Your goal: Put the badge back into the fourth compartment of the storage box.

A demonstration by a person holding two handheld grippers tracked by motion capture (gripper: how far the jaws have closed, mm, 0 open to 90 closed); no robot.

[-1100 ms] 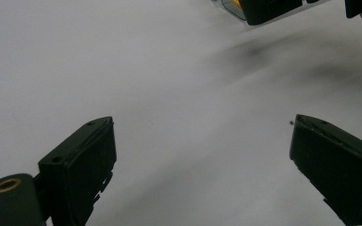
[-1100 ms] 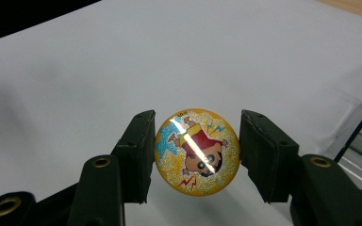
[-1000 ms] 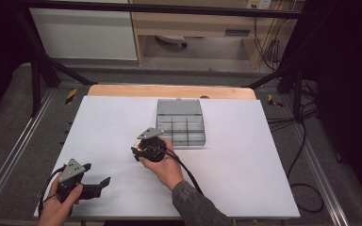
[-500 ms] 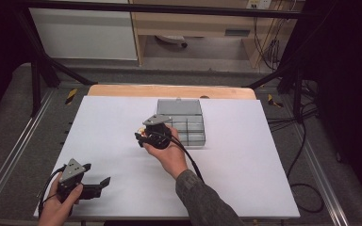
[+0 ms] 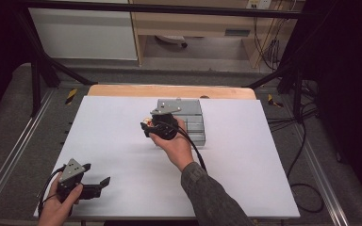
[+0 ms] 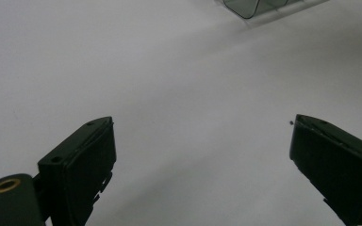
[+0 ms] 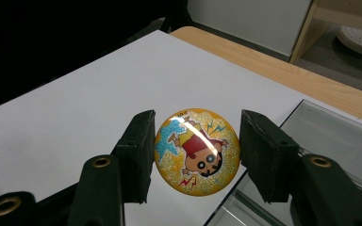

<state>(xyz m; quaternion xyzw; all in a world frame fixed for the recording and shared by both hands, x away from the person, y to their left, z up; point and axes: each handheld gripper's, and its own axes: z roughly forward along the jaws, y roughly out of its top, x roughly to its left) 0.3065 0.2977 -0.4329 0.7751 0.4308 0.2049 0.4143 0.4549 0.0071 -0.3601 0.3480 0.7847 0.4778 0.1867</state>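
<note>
The right gripper [image 5: 147, 128] has moved up the table to the left edge of the compartment box [image 5: 188, 109] — clamped on a cartoon badge [image 7: 197, 151], likely about to drop it in. The left gripper [image 5: 96, 178] waits wide open, near the table's front corner.

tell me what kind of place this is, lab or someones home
Most likely a lab or recording setup: a white-covered table inside a black metal frame, loose cables on the floor, and a person working cabled handheld grippers over a compartment box.

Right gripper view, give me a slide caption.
Right tongs grip a glittery cartoon badge above the white table, beside a clear compartment box.
</note>
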